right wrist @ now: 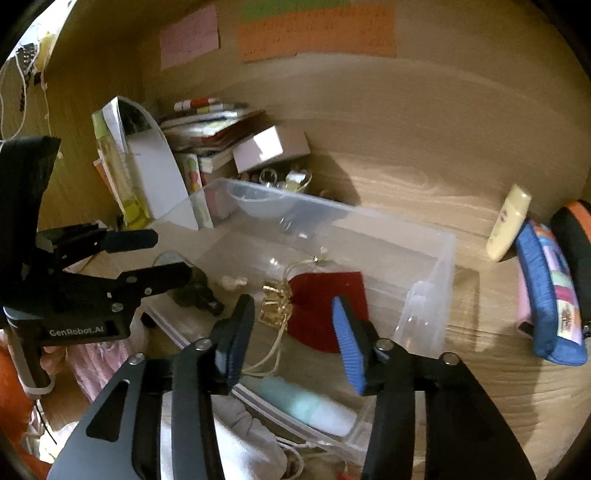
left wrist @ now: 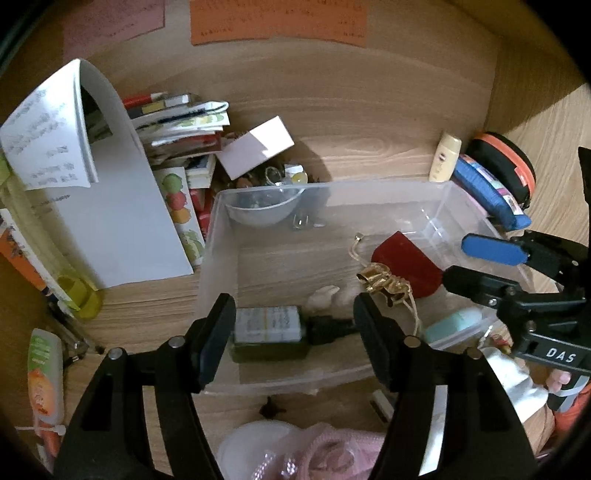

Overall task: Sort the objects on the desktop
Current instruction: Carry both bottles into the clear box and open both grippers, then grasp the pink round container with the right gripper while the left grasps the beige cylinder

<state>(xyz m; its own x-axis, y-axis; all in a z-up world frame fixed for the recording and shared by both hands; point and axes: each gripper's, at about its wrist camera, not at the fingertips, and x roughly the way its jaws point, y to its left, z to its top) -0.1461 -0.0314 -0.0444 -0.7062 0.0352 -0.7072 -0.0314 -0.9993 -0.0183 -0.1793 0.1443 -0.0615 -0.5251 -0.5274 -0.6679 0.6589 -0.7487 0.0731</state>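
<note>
Only writing you can actually read here is on the tools: "DAS" on your right gripper and "GenRobot.AI" on your left gripper. The orange note and pink note stuck on the back wall have lines on them, but they're too blurry to make out. Same with the print on the curled paper.

You're working on a wood-grain desk boxed in by matching wooden walls, pretty dim and yellowish.

The clear bin sits in the middle. Inside it: a dark green bottle lying on its side, a red box, a gold clip on a cord, and something small and white. A clear bowl is in the far corner.

Your left jaws are spread wide over the bottle, pads not pressing it. Your right jaws are parted too, hanging over the red box with nothing pinched.

Books are stacked behind the bin, and a blue pouch and cream tube lie off to the right.
</note>
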